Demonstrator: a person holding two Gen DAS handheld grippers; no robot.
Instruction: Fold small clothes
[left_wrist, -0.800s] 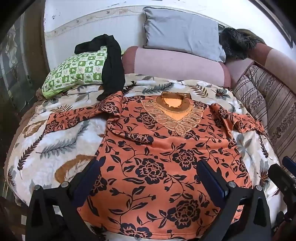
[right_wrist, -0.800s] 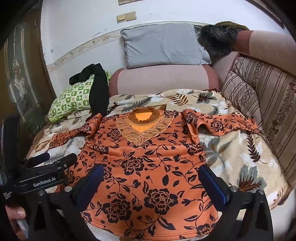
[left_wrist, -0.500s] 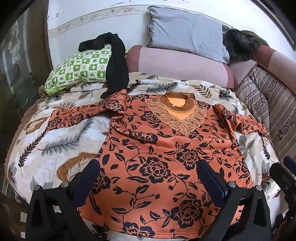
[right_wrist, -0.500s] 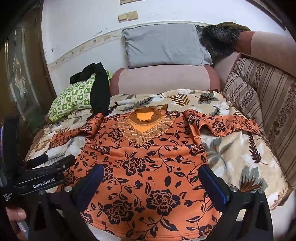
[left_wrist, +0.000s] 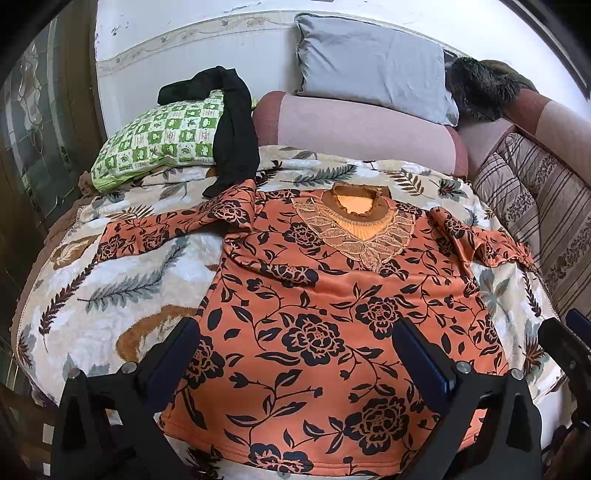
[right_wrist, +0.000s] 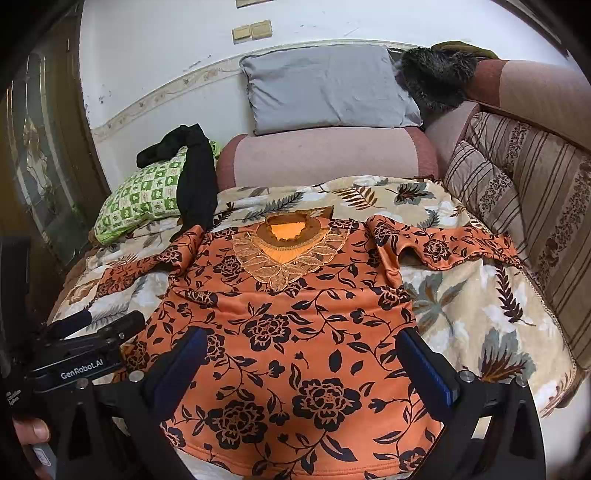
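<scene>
An orange top with black flowers (left_wrist: 332, 314) (right_wrist: 295, 332) lies flat on a leaf-patterned blanket (left_wrist: 110, 288) (right_wrist: 480, 314), collar away from me and both sleeves spread out to the sides. My left gripper (left_wrist: 295, 339) hovers open above the top's lower half, nothing between its fingers. My right gripper (right_wrist: 301, 347) is open too, above the hem area, empty. The left gripper's body (right_wrist: 81, 362) shows at the left edge of the right wrist view, with a person's thumb (right_wrist: 33, 430) under it.
A black garment (left_wrist: 229, 129) (right_wrist: 195, 177) drapes over a green checked pillow (left_wrist: 159, 140) (right_wrist: 147, 195) at the back left. A pink bolster (left_wrist: 362, 129), a grey pillow (left_wrist: 369, 62) and a striped sofa back (right_wrist: 535, 203) border the blanket.
Both views have shifted slightly: the top and pillows sit a little lower and further right in the left wrist view. The top itself has not moved, and both grippers stay open.
</scene>
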